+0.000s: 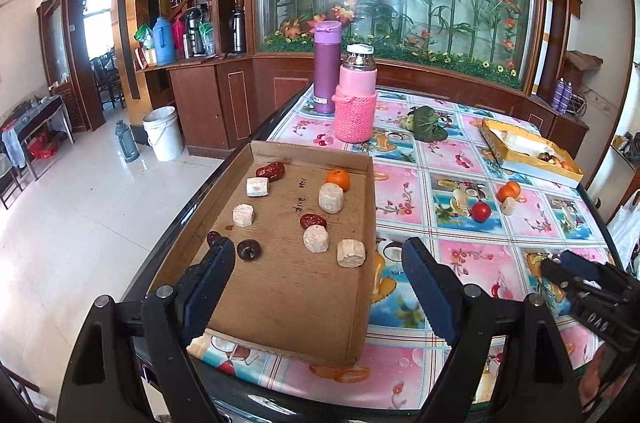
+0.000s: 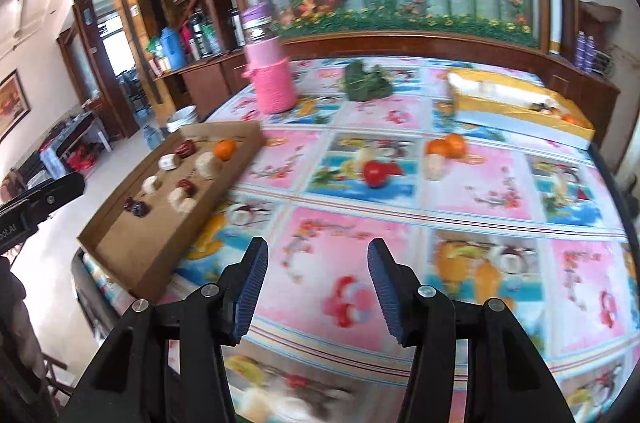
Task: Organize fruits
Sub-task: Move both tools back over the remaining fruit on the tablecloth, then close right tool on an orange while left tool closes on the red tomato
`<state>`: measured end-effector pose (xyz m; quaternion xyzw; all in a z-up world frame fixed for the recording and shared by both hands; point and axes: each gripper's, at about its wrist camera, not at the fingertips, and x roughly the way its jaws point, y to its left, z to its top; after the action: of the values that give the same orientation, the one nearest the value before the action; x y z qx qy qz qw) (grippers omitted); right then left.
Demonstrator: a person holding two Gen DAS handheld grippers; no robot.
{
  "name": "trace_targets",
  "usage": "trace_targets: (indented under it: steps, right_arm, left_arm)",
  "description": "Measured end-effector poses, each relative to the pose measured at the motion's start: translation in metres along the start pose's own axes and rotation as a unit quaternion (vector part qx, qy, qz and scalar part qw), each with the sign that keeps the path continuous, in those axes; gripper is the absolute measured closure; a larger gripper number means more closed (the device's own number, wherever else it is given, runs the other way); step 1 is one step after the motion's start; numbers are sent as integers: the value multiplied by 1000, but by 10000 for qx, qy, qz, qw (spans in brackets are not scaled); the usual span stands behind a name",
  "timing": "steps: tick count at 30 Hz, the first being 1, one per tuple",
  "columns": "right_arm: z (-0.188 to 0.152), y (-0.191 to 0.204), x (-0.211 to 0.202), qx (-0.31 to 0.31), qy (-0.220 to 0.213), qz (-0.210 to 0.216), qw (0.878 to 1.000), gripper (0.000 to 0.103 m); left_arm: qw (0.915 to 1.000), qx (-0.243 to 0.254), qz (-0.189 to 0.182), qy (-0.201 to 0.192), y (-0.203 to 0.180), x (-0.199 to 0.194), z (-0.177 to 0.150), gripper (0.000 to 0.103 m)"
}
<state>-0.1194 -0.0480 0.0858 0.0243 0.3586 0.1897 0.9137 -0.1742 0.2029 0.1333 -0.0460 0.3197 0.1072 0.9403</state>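
Note:
A cardboard tray point(image 1: 280, 303) lies at the table's left, also in the right wrist view point(image 2: 132, 255). It holds red dates point(image 1: 271, 171), several pale round pieces point(image 1: 331, 197), a dark fruit point(image 1: 249, 249) and a small orange point(image 1: 337, 179). On the cloth to the right lie an orange point(image 1: 509, 190), a pale piece point(image 1: 508, 205) and a red tomato point(image 1: 480, 211), also in the right wrist view point(image 2: 375, 173). My left gripper point(image 1: 318, 263) is open and empty over the tray's near end. My right gripper point(image 2: 318, 263) is open and empty above the cloth.
A purple flask point(image 1: 326, 67) and a pink knitted-sleeve bottle point(image 1: 356, 95) stand behind the tray. A green leafy bunch point(image 1: 428, 123) and a yellow box point(image 1: 528, 151) with small items lie at the back right. The table's left edge drops to a tiled floor.

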Motion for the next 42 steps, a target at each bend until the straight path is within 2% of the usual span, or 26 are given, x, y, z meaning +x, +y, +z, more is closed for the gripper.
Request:
trace_targets:
  steps: [7,12,17,21,24,30,33,35,39,42]
  right_arm:
    - [7,-78,-16,462,-6,-773,9959,46]
    - [23,-118,-1,774,86,-986,9921,44]
    - [48,-134,38,983,258,-790,9917,44]
    - [77,-150,84,1279,392,-716,9884,44]
    - [94,-163,119,1560,535,-686,9839,50]
    - [107,-173,165,1710,735,-778,9794,50]
    - [106,-171,171,1715,743,-643,9803,55]
    - [104,-166,171,1611,706,-528,9830,70]
    - [104,-162,169,1475,576,-428,9865,72]
    - [99,-168,165,1690,478,-238,9842,72]
  left_arm:
    - [9990,-40,-233,386,-15,27,-4,18]
    - [9975,236,-434,512,-43,43,-4,18]
    - [9949,514,-589,633,-68,62,-4,18]
    - [9915,621,-742,868,-85,84,-4,18]
    - [9890,689,-807,1026,-94,98,-1,18]
    - [9858,740,-912,1204,-107,121,8,18]
    - [9831,700,-1050,1329,-117,135,13,18]
    - [9817,701,-1138,1359,-125,140,15,18]
    - [9798,836,-1200,1361,-147,155,20,18]
    - [9781,943,-1214,1406,-162,170,20,18]
